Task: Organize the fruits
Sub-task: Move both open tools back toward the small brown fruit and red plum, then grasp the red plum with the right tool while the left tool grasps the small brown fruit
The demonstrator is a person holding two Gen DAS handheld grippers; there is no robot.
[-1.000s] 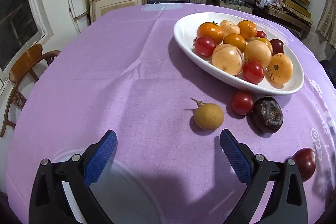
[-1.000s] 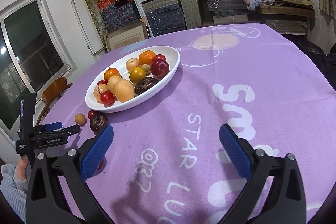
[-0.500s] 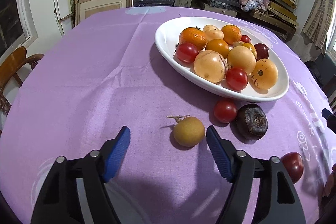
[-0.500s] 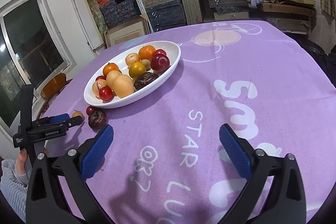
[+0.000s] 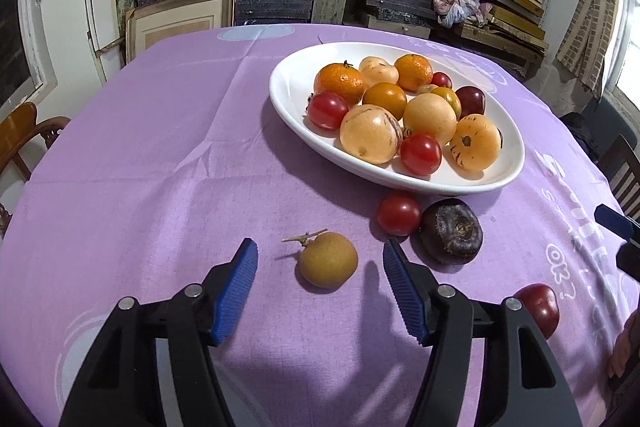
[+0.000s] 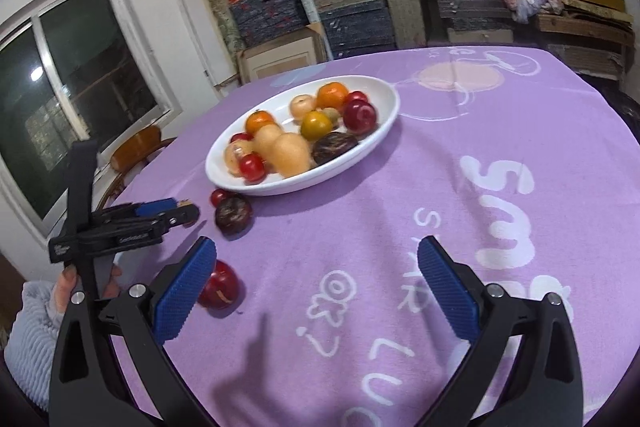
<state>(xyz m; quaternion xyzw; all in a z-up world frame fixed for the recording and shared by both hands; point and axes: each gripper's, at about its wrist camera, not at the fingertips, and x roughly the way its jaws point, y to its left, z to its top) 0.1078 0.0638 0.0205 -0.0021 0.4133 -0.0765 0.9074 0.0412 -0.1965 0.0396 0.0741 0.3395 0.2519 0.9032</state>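
The left tool point(image 5: 320, 263) has come in on the small tan fruit with a dry stem, probably a longan point(image 5: 328, 259), and its jaws have just been closing around it. A second ago they stood wide with the fruit ahead of their tips; now the longan sits between the two blue pads point(image 5: 236, 291) with purple cloth showing on either side, so the tool is part-closed but not yet gripping. The fruit rests on the worktop point(image 5: 140, 167), near the white oval dish point(image 5: 516, 163), which holds tangerines, cherry tomatoes and pale striped melons.

The right tool point(image 6: 316, 291) is wide open with nothing between its pads. Over the same second it has swung toward the loose fruit, and the dark red plum point(image 6: 222, 285) now lies just beside its left pad; that view is smeared by motion, so I cannot say whether they touch.

Loose beside the dish are a cherry tomato point(image 5: 398, 213) and a dark wrinkled fruit point(image 5: 452, 231), close together.

By my reading, four fruits remain outside the dish. The longan looks like the next pick, needing only a final squeeze, and the plum may follow.
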